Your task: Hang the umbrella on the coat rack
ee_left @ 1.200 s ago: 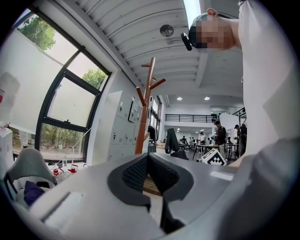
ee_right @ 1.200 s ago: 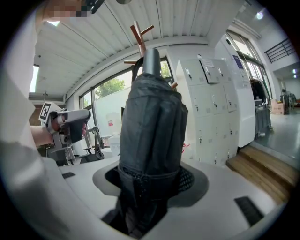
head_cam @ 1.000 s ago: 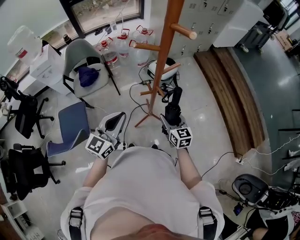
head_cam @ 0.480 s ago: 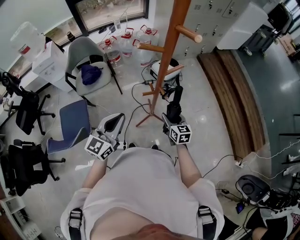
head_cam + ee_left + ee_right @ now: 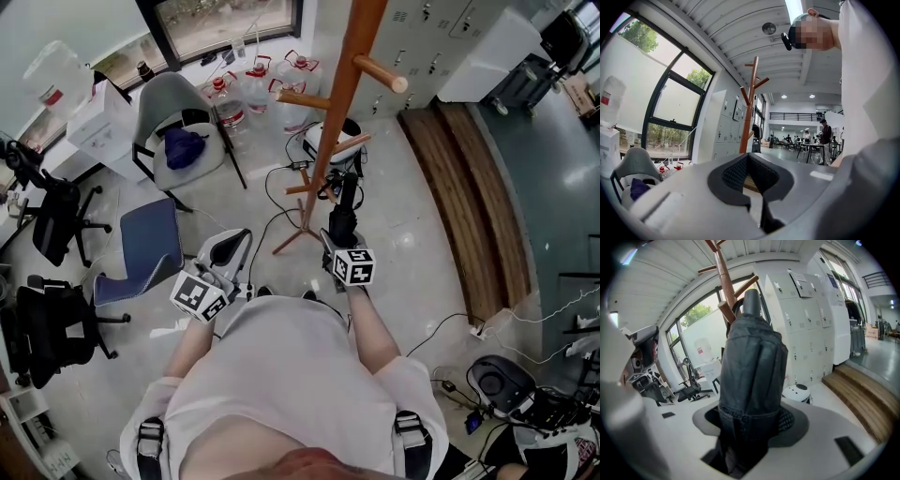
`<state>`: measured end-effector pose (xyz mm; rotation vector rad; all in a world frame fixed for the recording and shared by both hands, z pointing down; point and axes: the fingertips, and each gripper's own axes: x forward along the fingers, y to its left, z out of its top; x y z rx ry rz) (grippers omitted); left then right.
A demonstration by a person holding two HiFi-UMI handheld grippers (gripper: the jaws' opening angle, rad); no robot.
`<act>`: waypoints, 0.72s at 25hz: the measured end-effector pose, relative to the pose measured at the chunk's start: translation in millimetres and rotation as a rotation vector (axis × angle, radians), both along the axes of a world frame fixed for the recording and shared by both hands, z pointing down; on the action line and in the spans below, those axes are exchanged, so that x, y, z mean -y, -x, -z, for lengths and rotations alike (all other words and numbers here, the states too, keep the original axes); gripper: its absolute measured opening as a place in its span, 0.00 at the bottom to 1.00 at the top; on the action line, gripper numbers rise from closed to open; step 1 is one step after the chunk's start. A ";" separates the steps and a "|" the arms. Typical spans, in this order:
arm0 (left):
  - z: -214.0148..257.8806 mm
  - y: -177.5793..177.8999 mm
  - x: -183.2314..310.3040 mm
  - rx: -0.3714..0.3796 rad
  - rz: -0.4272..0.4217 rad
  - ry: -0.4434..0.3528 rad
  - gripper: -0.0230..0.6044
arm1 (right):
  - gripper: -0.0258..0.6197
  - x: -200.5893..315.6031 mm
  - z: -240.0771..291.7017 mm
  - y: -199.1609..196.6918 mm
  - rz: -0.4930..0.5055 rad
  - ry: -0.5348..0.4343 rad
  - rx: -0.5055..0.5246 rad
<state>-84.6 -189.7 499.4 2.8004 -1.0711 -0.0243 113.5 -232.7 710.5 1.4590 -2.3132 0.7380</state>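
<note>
The wooden coat rack (image 5: 342, 103) stands just ahead of me, with pegs sticking out at several heights; its lower pegs are right beyond the umbrella. The folded black umbrella (image 5: 344, 202) points up toward the rack's pole, and my right gripper (image 5: 337, 234) is shut on its lower part. In the right gripper view the umbrella (image 5: 752, 362) fills the space between the jaws of the right gripper (image 5: 750, 420), with the rack (image 5: 723, 275) behind it. My left gripper (image 5: 232, 242) hangs to the left, apart from both, pads together on nothing. The left gripper (image 5: 747, 161) faces the rack (image 5: 749, 108).
A grey chair (image 5: 173, 122) with a blue cloth and a blue seat (image 5: 150, 248) stand at the left. Water jugs (image 5: 253, 89) and a white round device (image 5: 333, 141) sit behind the rack, with cables (image 5: 281, 183) on the floor. A wooden step (image 5: 469, 178) runs along the right.
My right gripper has sunk a little with the umbrella and drifted slightly left, nearer the rack's base. The left gripper has kept still.
</note>
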 end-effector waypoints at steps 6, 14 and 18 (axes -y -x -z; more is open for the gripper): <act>-0.9 1.5 1.3 0.004 0.008 0.009 0.05 | 0.41 1.4 -25.1 0.3 -0.005 0.056 -0.019; -6.3 -1.4 2.6 0.010 0.014 0.023 0.05 | 0.41 -0.3 -52.2 -2.2 -0.015 0.135 -0.041; -4.6 -0.8 4.8 0.007 0.019 0.022 0.05 | 0.41 -0.9 -56.2 -1.7 -0.017 0.149 -0.056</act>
